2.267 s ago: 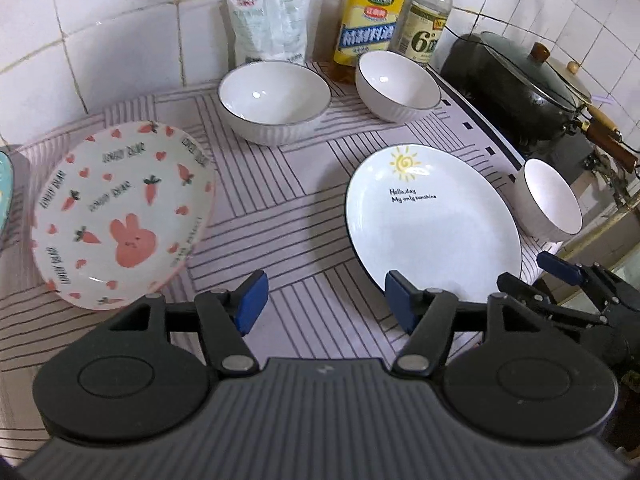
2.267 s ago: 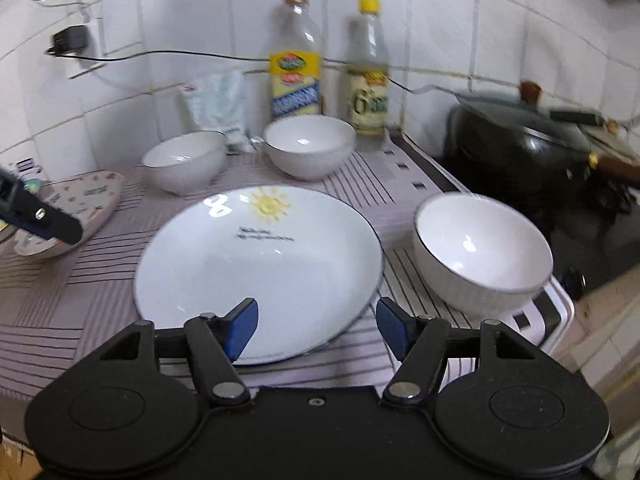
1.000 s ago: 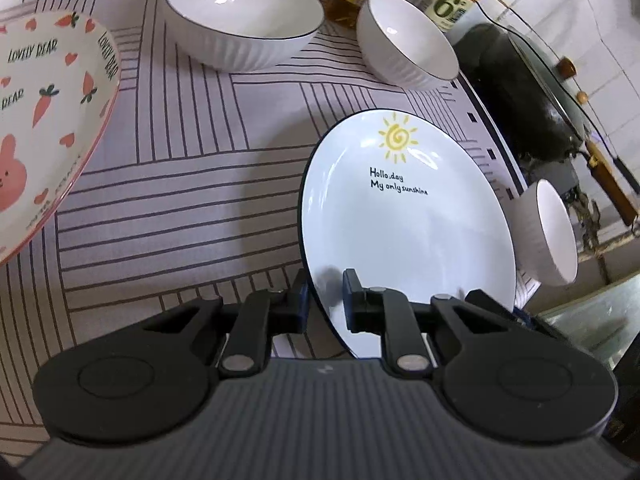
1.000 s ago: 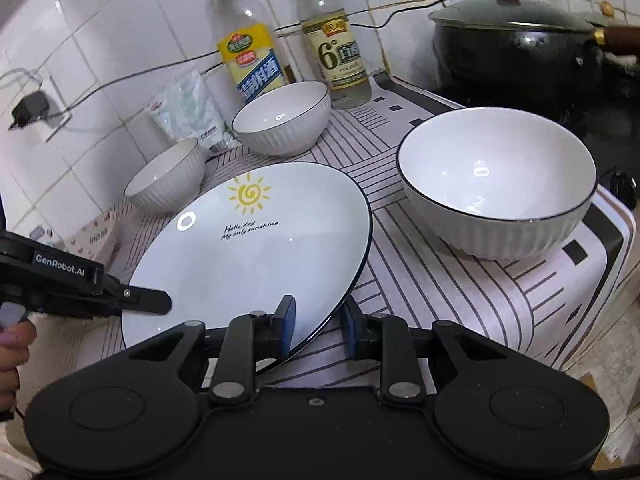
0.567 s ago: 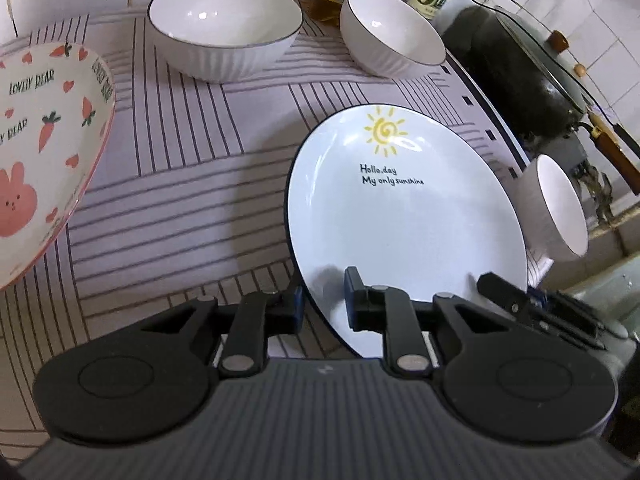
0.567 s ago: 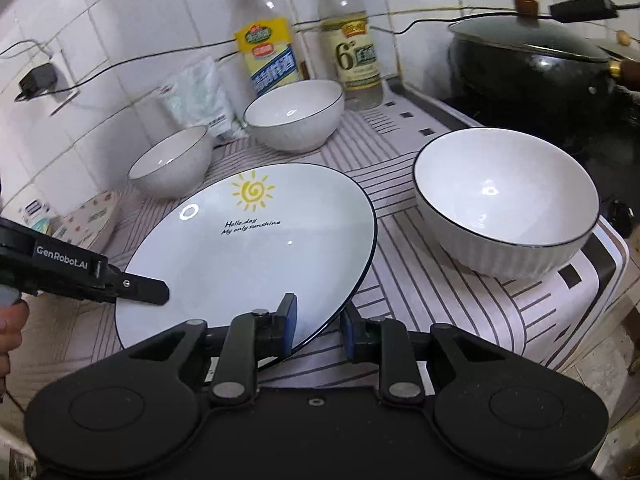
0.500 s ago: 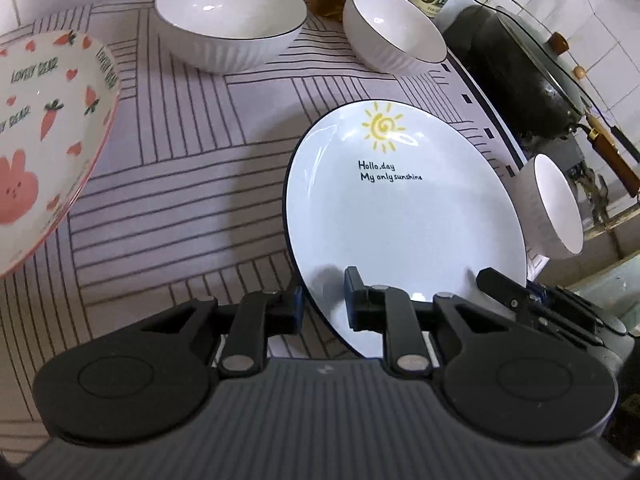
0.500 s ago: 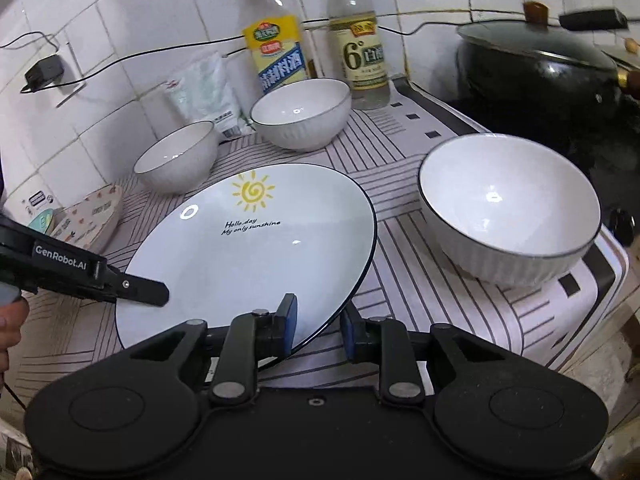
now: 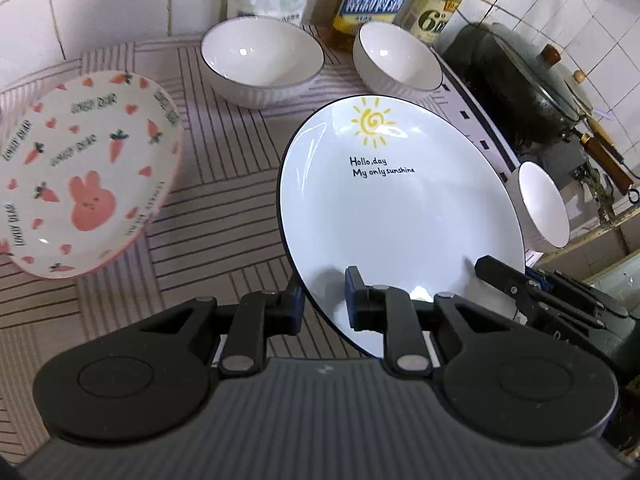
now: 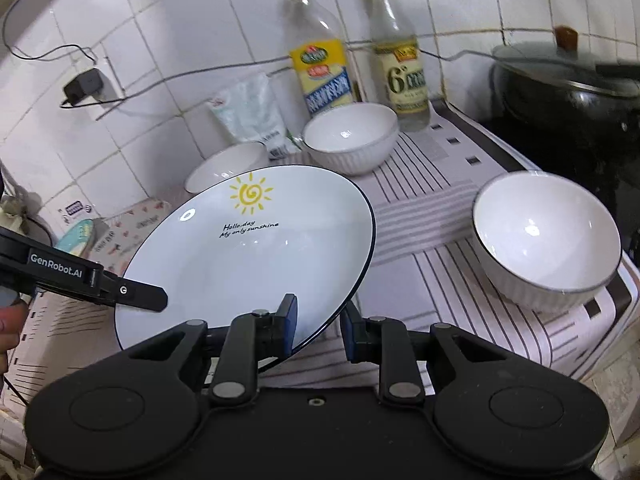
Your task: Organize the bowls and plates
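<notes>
A white plate with a yellow sun and black rim (image 9: 400, 200) is held off the striped counter mat, tilted. My left gripper (image 9: 322, 300) is shut on its near-left rim. My right gripper (image 10: 318, 324) is shut on its near-right rim, with the sun plate (image 10: 248, 248) in front of it. A pink rabbit-and-carrot plate (image 9: 80, 176) lies on the mat at left. Two white bowls (image 9: 262, 60) (image 9: 400, 58) stand at the back. A third white bowl (image 10: 546, 240) stands at the mat's right edge.
Two oil bottles (image 10: 320, 64) (image 10: 400, 56) and a white bag (image 10: 252, 116) stand against the tiled wall. A black lidded pot (image 10: 568, 84) sits on the stove at right. A teal dish (image 10: 76, 238) lies at far left. A charger and cable (image 10: 84, 84) hang on the wall.
Both grippers closed on the sun plate's rim, then lifted it off the mat and raised it, tilted, while drawing back from the counter.
</notes>
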The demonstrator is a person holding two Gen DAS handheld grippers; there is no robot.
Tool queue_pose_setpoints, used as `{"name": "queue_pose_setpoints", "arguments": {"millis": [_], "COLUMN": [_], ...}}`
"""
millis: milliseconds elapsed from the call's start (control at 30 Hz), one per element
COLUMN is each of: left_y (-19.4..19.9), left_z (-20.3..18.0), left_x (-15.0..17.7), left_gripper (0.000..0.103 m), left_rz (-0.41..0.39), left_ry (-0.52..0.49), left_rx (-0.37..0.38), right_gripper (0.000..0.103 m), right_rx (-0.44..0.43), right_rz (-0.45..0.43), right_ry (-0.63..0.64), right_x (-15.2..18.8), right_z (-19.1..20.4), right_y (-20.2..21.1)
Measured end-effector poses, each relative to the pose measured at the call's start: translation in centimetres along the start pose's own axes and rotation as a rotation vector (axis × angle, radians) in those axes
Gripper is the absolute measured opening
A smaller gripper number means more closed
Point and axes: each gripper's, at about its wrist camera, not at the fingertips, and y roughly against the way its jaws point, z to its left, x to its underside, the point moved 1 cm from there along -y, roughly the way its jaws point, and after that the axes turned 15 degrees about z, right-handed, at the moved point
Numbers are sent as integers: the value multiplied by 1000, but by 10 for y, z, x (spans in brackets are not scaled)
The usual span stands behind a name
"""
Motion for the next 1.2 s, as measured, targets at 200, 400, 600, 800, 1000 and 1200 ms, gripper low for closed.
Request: {"name": "queue_pose_setpoints", "arguments": {"millis": [200, 400, 600, 800, 1000, 1200], "left_y": [31, 62, 84, 97, 93, 67], "left_z": [8, 26, 52, 76, 116, 154], "left_x": [15, 34, 48, 43, 35, 26], "left_gripper": [19, 21, 22, 22, 24, 25], "left_rz": [-20, -67, -99, -108, -127, -94], "left_ry": [20, 61, 122, 180, 274, 375], "left_rx": [-23, -68, -112, -171, -187, -155], "right_gripper": [27, 27, 28, 28, 28, 28], "right_rx": [-52, -99, -164, -239, -287, -291], "right_rz": [-5, -22, -20, 18, 54, 128], "right_ry": [44, 108, 170, 210, 261, 259], "right_x": [-6, -13, -20, -44, -61, -72], "right_z": [18, 50, 80, 103, 133, 150], "right_y": [13, 13, 4, -21, -49, -83]}}
